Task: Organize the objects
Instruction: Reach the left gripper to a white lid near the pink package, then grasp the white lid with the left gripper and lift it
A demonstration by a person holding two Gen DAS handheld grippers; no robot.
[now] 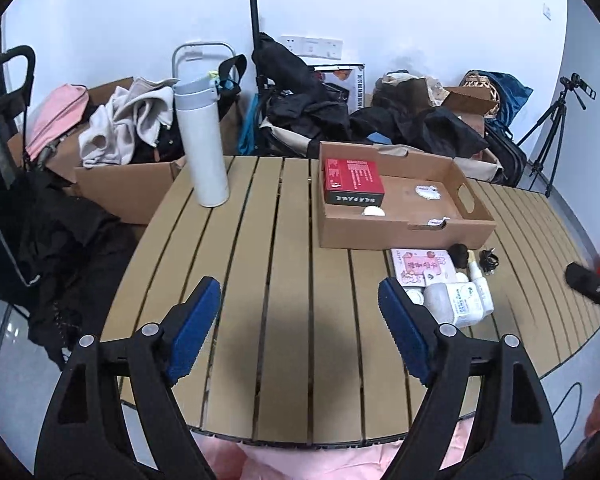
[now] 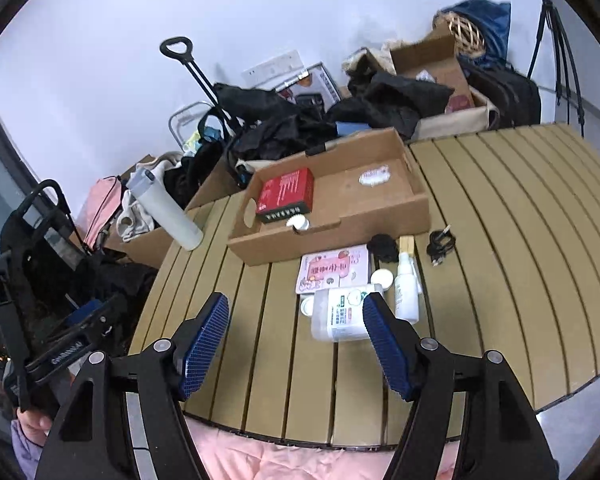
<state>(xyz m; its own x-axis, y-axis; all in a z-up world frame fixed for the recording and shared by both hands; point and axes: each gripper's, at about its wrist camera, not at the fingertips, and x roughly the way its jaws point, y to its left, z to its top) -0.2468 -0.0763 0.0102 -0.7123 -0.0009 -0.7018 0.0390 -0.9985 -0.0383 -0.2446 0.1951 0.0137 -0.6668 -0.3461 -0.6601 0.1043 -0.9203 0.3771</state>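
Tan slats run away from the camera across the tabletop [image 1: 268, 264], and both grippers hang above its near edge with nothing between their blue pads. The left gripper [image 1: 300, 312] has its fingers spread wide apart over bare slats; the right gripper [image 2: 296, 320] is likewise wide apart, its right pad [image 2: 384, 340] overlapping in view the near end of a white plastic bottle [image 2: 340, 316] that lies on its side, though whether they touch cannot be told. Just right of that bottle a slim white spray bottle [image 2: 405, 288] also lies flat, and just beyond them rests a pink printed packet [image 2: 334, 268], with a small round white lid [image 2: 382, 279] beside it. A black round object [image 2: 382, 246] and a coiled black cable [image 2: 440, 245] lie a little farther to the right, near the front wall of an open cardboard tray [image 2: 332, 236]. Inside the tray, a red and black box [image 2: 286, 196] sits in the left far corner, a small white round item [image 2: 298, 223] lies against the near wall, and a white patch marks the floor toward the right. A white insulated flask [image 1: 202, 144] stands upright on the far left part of the tabletop, well apart from the tray. Behind the tabletop, cardboard boxes, clothes, bags and a tripod [image 1: 556, 128] crowd the wall.
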